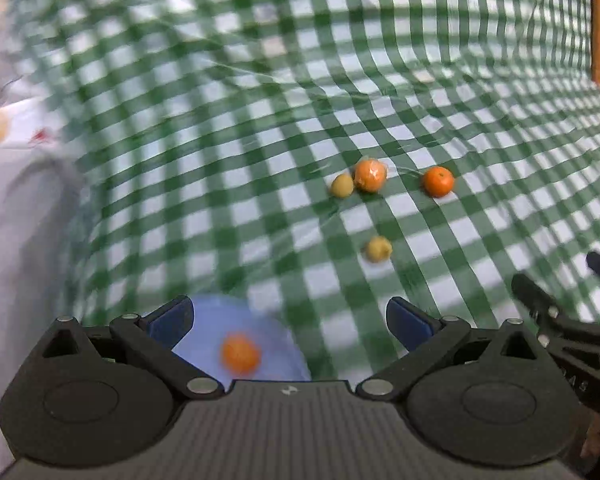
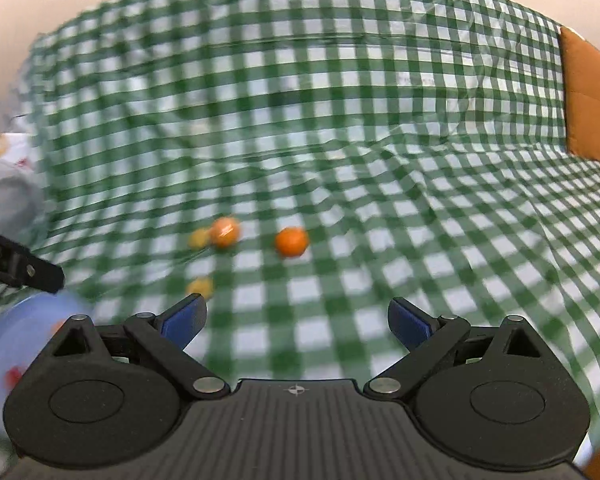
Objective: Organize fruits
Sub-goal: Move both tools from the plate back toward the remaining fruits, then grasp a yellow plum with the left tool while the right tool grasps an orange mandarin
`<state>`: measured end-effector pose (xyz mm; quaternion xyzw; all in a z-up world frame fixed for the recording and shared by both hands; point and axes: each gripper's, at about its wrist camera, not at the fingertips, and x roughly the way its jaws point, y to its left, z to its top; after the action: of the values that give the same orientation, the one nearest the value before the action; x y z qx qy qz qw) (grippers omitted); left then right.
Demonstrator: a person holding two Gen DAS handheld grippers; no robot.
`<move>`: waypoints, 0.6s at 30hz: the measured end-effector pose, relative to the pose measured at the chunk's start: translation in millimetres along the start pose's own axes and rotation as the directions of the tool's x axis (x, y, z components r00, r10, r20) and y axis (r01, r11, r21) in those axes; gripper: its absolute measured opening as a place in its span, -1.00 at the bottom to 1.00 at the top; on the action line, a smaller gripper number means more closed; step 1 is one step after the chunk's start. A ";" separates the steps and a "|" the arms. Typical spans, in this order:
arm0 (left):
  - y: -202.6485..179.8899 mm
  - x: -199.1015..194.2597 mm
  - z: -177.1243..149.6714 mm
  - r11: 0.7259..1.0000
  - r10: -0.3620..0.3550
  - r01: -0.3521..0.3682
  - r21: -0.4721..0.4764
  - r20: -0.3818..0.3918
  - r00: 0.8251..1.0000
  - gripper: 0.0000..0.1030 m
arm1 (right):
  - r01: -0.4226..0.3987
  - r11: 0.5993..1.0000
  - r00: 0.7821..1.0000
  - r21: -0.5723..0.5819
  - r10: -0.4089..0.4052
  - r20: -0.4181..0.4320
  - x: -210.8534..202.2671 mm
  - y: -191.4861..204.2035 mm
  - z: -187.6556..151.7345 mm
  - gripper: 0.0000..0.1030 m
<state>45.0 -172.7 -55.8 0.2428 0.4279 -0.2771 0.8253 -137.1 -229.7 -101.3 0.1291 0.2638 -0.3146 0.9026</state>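
A: Fruits first: where do they lie?

B: Four lie loose on the green checked cloth [image 1: 260, 128] over the table, well in from its edges. A wrapped orange [image 1: 370, 176] touches a small yellow fruit [image 1: 342, 185]; a bare orange [image 1: 438, 181] sits near them on the other side, apart. A second yellow fruit [image 1: 378, 249] lies alone, nearer the cameras.

A: Anything sorted?

B: One orange [image 1: 240, 353] rests on the pale blue plate [image 1: 204, 320], close to the near edge.

A: And the grippers?

B: The left gripper [image 1: 290, 320] is spread wide above the plate, nothing between its blue pads. The right gripper [image 2: 296, 320] is also wide apart and holds nothing, over bare cloth, with the loose fruits ahead of it. Both views are blurred.

A: Else?

B: An orange-brown panel [image 2: 592, 96] at the far right edge, and a white printed cloth [image 1: 16, 132] off the left edge
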 end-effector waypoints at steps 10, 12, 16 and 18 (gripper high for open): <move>-8.9 149.9 79.9 0.993 0.003 0.009 0.114 -0.101 0.995 0.99 | 0.014 0.999 0.998 -0.038 -0.016 -0.056 178.6 2.4 20.3 0.89; -11.3 165.3 85.4 0.991 -0.006 0.019 0.133 -0.101 0.995 0.99 | 0.017 0.998 0.999 -0.057 -0.020 -0.049 192.0 3.2 16.0 0.89; -17.4 186.6 93.0 0.985 -0.025 0.042 0.167 -0.098 0.995 0.88 | 0.007 0.997 1.000 -0.080 -0.009 -0.030 202.4 5.6 13.3 0.89; -18.9 187.8 96.8 0.984 -0.044 0.056 0.167 -0.076 0.996 0.72 | 0.013 0.995 1.000 -0.098 -0.014 -0.011 205.1 6.9 12.2 0.88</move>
<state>177.9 -295.1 -166.9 0.3107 0.4382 -0.3241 0.7787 8.1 -331.8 -205.1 0.0847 0.2851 -0.3066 0.9042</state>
